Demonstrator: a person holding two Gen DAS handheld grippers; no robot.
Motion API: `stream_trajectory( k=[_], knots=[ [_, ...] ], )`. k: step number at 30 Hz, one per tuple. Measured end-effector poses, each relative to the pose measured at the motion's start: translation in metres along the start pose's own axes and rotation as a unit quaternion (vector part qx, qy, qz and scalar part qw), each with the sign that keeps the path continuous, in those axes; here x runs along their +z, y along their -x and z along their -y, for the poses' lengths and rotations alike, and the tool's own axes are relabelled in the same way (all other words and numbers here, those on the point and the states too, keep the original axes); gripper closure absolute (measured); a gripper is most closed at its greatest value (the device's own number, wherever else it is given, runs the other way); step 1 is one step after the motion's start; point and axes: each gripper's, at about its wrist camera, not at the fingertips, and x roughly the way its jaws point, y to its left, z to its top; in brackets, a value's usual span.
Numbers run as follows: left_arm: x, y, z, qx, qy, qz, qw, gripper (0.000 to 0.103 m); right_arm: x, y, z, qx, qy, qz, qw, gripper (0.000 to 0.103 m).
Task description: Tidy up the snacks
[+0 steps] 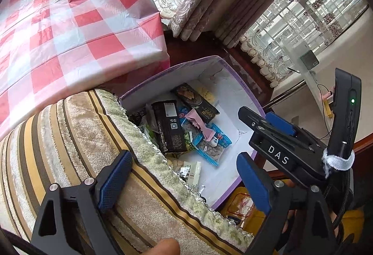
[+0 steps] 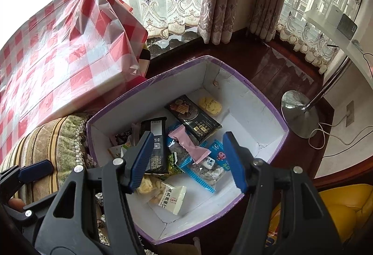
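Purple-rimmed cardboard box [image 2: 261, 101] with white inside walls sits just ahead of and below both grippers, holding the snacks. Left gripper [image 1: 184, 182]: jaws stand wide apart, nothing between the blue pads; beneath them lies a striped plush cushion [image 1: 70, 138], and the box is ahead and to its right. Right gripper [image 2: 188, 159]: jaws parted about halfway, hanging above the box's contents with no pad pressing on anything; whether they touch the packets below cannot be told.

Between the right gripper's fingers, lower in the box: a pink candy wrapper [image 2: 186, 143] lying across a blue-edged clear packet of nuts [image 2: 205, 173]. Behind its left finger, a long black packet [image 2: 156, 138]. Farther ahead, a second black packet with gold print [image 2: 193, 119], and beyond that a yellow cake in clear wrap [image 2: 209, 105]. Below the left finger, a white packet with green characters [image 2: 172, 199].

Red-and-white checked plastic cloth [image 2: 58, 63] lies to the left of both grippers. A lamp base [image 2: 298, 115] stands right of the box.
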Motion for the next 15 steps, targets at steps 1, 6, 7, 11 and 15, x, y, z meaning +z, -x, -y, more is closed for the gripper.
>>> stream_trajectory(
  k=[1, 6, 7, 11, 15],
  knots=[
    [0.0, -0.0003, 0.0006, 0.002, -0.002, 0.0, 1.0, 0.01, 0.0001, 0.0002, 0.0007, -0.001, 0.0, 0.0, 1.0, 0.038],
    [-0.0001, -0.001, 0.0015, 0.006, -0.006, 0.0, 1.0, 0.01, -0.0007, 0.0009, 0.0043, -0.002, -0.002, 0.001, 1.0, 0.038],
    [0.0001, -0.0009, 0.0011, 0.006, -0.005, 0.001, 1.0, 0.01, -0.0009, 0.0003, 0.0049, -0.002, -0.003, 0.0, 1.0, 0.038],
    [0.0008, -0.0032, 0.0034, 0.008, -0.008, 0.0, 0.9999, 0.008, -0.0017, -0.0012, 0.0057, -0.002, -0.003, -0.002, 1.0, 0.038],
    [0.0012, -0.0049, 0.0041, 0.007, -0.012, -0.003, 0.9999, 0.007, -0.0017, -0.002, 0.0051, -0.003, -0.001, -0.003, 1.0, 0.038]
  ],
)
